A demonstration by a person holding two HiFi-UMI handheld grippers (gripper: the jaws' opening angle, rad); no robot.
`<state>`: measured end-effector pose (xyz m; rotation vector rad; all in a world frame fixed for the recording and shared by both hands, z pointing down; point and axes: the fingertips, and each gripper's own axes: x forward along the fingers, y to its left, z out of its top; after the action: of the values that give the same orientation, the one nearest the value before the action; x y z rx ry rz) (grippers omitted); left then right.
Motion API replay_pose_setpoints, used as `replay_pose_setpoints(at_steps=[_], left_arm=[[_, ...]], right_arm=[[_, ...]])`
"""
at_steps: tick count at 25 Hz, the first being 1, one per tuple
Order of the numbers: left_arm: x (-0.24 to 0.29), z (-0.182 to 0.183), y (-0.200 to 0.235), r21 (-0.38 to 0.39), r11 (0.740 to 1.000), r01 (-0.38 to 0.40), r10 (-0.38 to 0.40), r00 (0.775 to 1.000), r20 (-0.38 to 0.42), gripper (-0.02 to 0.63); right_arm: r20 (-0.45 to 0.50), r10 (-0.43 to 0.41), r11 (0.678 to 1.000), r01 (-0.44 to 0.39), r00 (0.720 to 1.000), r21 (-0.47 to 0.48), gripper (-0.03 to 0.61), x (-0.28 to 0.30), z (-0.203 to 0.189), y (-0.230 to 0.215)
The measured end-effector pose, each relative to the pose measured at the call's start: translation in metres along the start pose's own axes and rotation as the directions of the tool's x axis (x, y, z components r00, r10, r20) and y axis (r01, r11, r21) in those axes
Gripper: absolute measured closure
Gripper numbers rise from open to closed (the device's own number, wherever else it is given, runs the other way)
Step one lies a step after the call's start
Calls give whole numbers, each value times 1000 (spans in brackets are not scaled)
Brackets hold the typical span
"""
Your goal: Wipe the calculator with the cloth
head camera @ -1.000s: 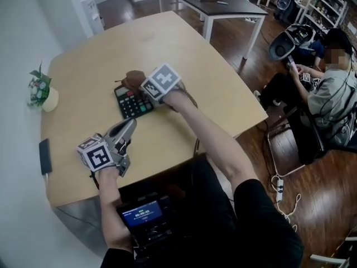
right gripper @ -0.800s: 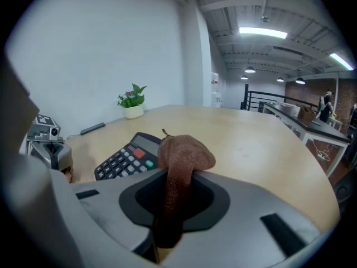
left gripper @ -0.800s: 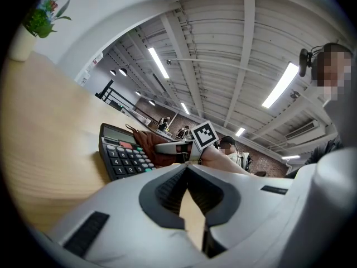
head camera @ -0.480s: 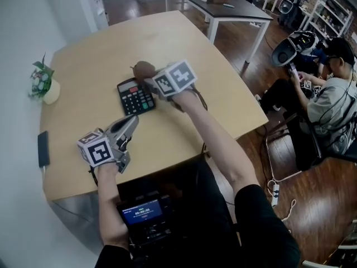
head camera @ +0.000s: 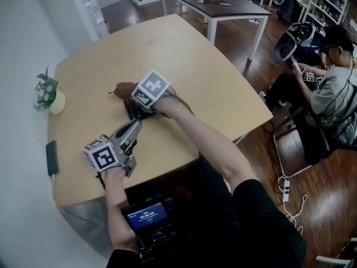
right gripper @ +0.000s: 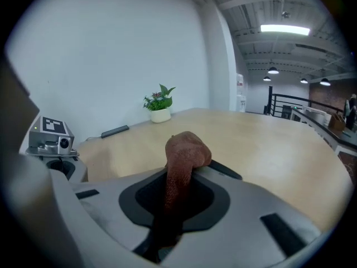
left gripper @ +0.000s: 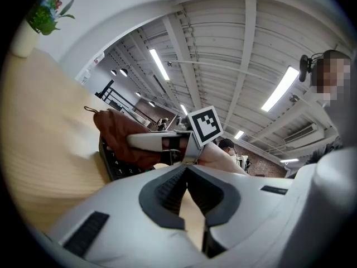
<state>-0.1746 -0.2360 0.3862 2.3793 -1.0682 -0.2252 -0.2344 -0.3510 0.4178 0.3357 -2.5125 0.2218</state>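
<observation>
I am gripping the brown cloth [right gripper: 187, 149] in my right gripper [right gripper: 181, 177], its fingers closed on the lower end while the bunched top hangs out past the tips. In the head view it is lying at the upper left end of the calculator [head camera: 135, 114]. The calculator is sitting near the middle of the desk [head camera: 195, 66], mostly hidden under my right hand. My left gripper [left gripper: 187, 169] is hovering at the lower left of the head view with its fingers shut on nothing. They are pointing toward the near edge of the calculator, and I cannot tell whether they are touching it. The main risk, as I am judging it, is that nothing is clearly pinning the calculator. A sideways drag of the cloth could push it across the smooth desk instead of wiping it, or turn it under my hand. The cloth is also wadded into a lump, so only a small patch may be meeting the keys, and pressing harder could make it catch on them. Compared with half a second ago, my right gripper and the cloth are sitting further left in the head view, now covering the keypad that was showing in the open. My left gripper is keeping its place with its fingers shut as before.
</observation>
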Motion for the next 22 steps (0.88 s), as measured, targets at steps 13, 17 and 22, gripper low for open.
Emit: replay_pose_setpoints(at_steps=[13,17,22], left_arm=[[-2,-1,-1,-11,1000,12,-12,1000,-2,614],[-26,2,-3,-51,998,24,-23,1000,22,612],[-50,5,8,-65,998,-25,30,997,71,614]], right_arm=[[-8,-194,969,193,981,151,518,-74,-52,-100],[108,-125,992,123,986,28,518,-83,-19,-71],[105,23,969,4,994,-248,518,-45,24,-16]])
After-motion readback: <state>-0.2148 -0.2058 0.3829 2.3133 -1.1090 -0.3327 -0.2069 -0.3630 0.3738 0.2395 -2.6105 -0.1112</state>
